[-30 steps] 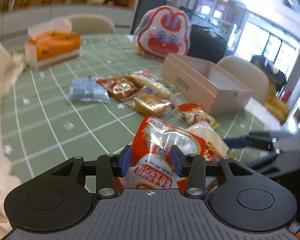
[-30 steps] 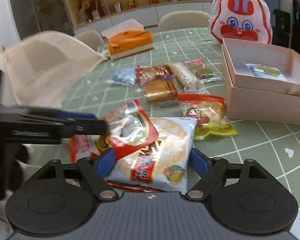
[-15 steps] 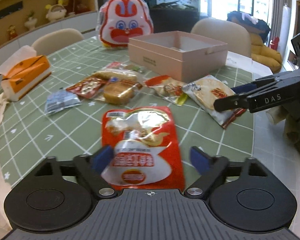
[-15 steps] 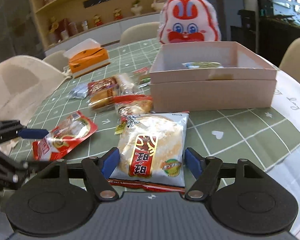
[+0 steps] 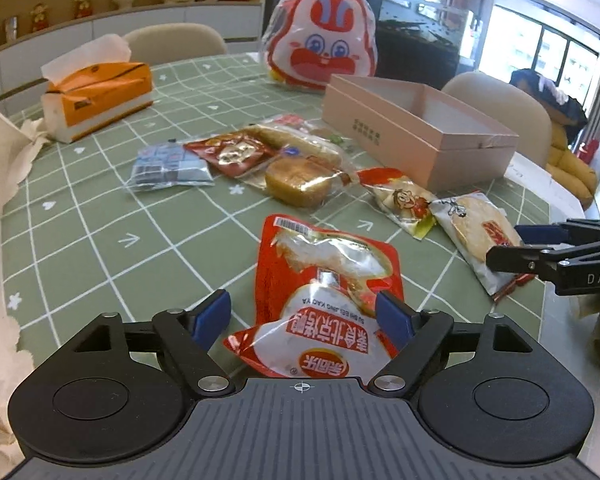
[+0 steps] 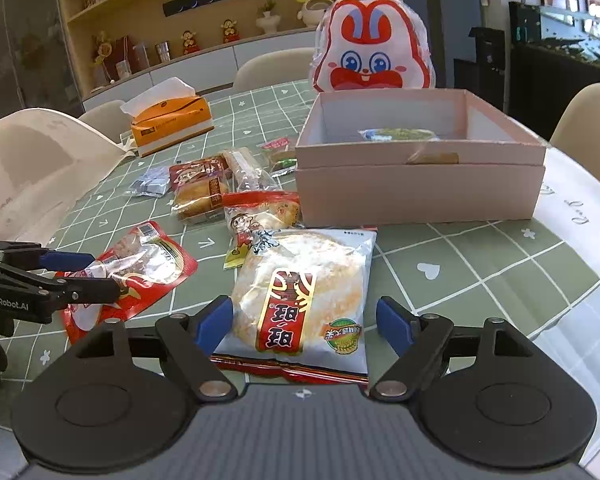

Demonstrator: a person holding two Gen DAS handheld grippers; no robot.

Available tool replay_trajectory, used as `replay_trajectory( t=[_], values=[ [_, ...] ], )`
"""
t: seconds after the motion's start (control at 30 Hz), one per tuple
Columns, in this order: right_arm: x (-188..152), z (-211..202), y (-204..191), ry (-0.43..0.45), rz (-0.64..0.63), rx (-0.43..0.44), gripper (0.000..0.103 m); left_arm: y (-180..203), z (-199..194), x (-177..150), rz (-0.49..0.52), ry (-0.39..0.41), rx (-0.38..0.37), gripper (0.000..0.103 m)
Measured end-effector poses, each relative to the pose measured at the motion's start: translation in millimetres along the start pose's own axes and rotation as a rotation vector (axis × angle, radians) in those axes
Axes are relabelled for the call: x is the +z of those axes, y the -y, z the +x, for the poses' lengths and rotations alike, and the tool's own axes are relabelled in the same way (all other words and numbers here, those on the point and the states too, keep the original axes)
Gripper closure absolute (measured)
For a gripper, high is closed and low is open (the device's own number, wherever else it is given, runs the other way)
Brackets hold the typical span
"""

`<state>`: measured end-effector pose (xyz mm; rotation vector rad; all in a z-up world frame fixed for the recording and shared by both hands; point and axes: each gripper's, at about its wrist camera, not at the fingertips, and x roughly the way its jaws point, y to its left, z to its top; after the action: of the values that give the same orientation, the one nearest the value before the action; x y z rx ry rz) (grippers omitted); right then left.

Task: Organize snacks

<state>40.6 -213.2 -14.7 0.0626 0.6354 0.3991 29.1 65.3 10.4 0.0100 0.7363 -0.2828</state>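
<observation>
I am between picks: both tools are released, fingers spread. My left tool point(image 5: 304, 316) straddles the red pouch point(image 5: 324, 280), which lies flat near the surface's front edge. My right tool point(image 6: 304, 320) brackets the rice cracker pack point(image 6: 304, 292), lying just in front of the pink box point(image 6: 420, 188), where one snack already sits. Next, I judge, I close on the cracker pack and lift it over the box's near wall.

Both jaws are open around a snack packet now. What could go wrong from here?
1. The red pouch is glossy and crumpled; the left gripper may slip off it.
2. The rice cracker packet overlaps the cartoon-boy snack; lifting with the right gripper may drag it.
</observation>
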Motion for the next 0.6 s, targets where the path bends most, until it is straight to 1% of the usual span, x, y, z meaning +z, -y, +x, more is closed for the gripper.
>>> replay_trajectory(
  t=[0.07,0.13,0.17,0.2,0.23,0.27,0.37,0.43,0.5,0.6],
  values=[
    [1.0,-4.9,-7.7,0.021,-0.029,-0.011,0.023,1.4,0.6,-0.6,0.004,0.004,-0.007,0.018],
    [4.3,-8.4,-15.8,0.032,-0.04,0.005,0.023,2.2,0.8,-1.2,0.006,0.009,-0.015,0.017],
    [6.8,-8.9,-20.0,0.033,-0.043,0.023,0.026,1.7,0.3,-1.8,0.002,0.011,-0.022,0.017],
    [9.7,-7.8,-24.7,0.026,-0.05,0.04,0.031,1.3,-0.1,-2.4,-0.003,0.012,-0.03,0.017],
    [13.2,-4.5,-30.7,0.005,-0.065,0.063,0.057,-0.3,-1.2,-2.7,-0.014,0.015,-0.047,0.018],
    [16.8,0.5,-37.7,-0.029,-0.081,0.091,0.079,-1.8,-1.8,-3.1,-0.023,0.018,-0.06,0.018],
    [20.6,11.0,-55.3,-0.064,-0.101,0.132,0.082,-7.5,-3.5,-4.9,-0.064,0.036,-0.086,0.018],
    [18.2,12.9,-66.8,-0.073,-0.123,0.162,0.082,-13.0,-4.7,-5.1,-0.103,0.044,-0.1,0.022],
    [12.6,14.0,-74.4,-0.088,-0.13,0.203,0.082,-17.5,-5.0,-3.9,-0.146,0.046,-0.112,0.022],
    [5.3,18.7,-80.7,-0.112,-0.128,0.216,0.082,-21.6,-5.1,-2.2,-0.2,0.042,-0.139,0.022]
  ],
)
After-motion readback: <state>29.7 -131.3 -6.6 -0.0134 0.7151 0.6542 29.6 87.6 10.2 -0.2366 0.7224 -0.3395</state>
